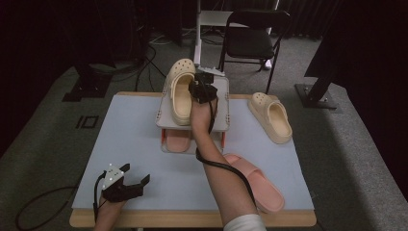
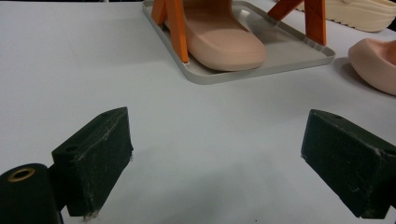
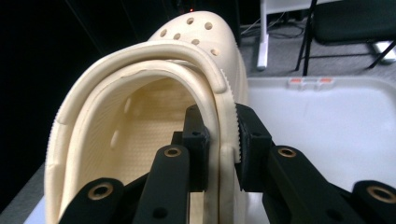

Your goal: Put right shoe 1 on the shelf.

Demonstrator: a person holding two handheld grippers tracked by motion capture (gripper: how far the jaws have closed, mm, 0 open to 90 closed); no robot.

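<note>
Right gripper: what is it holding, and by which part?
The right gripper is shut on the cream clog, pinching its side wall and folded-forward heel strap; the left gripper holds nothing.

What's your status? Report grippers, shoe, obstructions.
Right gripper shut on cream clog side wall, over rack's top tray. Left gripper open, idle over table. Nothing blocking.

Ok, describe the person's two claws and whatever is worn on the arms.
Both are black two-jaw tools. The left claw has blocky scuffed pads, a grey three-cornered plate and a black cable. The right claw has brass-ringed pivots and a black cable; a white sleeve shows.
</note>
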